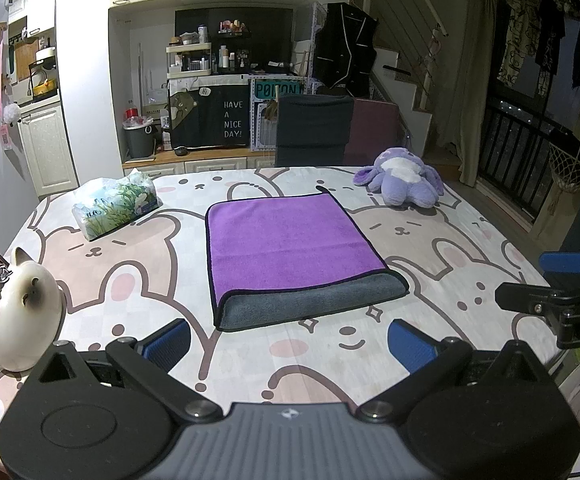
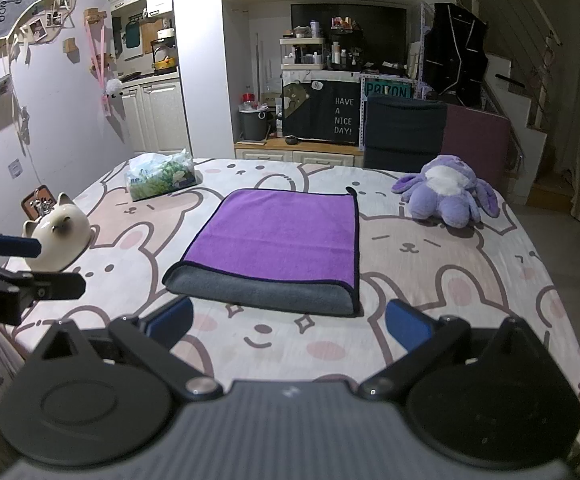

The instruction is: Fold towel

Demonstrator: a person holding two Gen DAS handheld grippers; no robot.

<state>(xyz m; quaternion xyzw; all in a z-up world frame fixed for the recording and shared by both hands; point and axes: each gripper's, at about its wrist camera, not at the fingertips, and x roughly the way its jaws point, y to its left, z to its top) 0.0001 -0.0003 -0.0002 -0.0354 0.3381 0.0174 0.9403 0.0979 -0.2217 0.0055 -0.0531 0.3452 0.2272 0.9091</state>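
Towel [image 1: 290,236] lies flat mid-table, already doubled over: purple face up, grey underlayer showing along the rounded fold at the near edge. Black piping runs round the free edges; a small hanging loop sticks out at the far right corner. Judged state: one fold done, a second probably remaining.

Left gripper [image 1: 290,344] hovers just short of the towel's near edge, jaws spread wide, nothing between them. Right gripper [image 2: 290,326] hovers likewise near the same edge, jaws wide apart and empty. Each gripper's tip shows at the side of the other's view, so the two sit side by side, not touching the towel.

Relative to the towel: tissue pack [image 1: 115,206] beyond its far left corner, plush [image 1: 404,180] beyond its far right corner, cat figurine [image 1: 17,316] well to the left near the table edge. Tablecloth [image 1: 430,248] underneath looks smooth.

Risks from here:
- Pinching only the top purple layer at a side edge would peel the fold open instead of carrying both layers.
- Jaws dipping too low could snag the tablecloth with the towel and drag it.
- Uneven lift between the two grippers would skew the edges.
- A wide left swing could knock the figurine; fisheye makes its clearance hard to judge.
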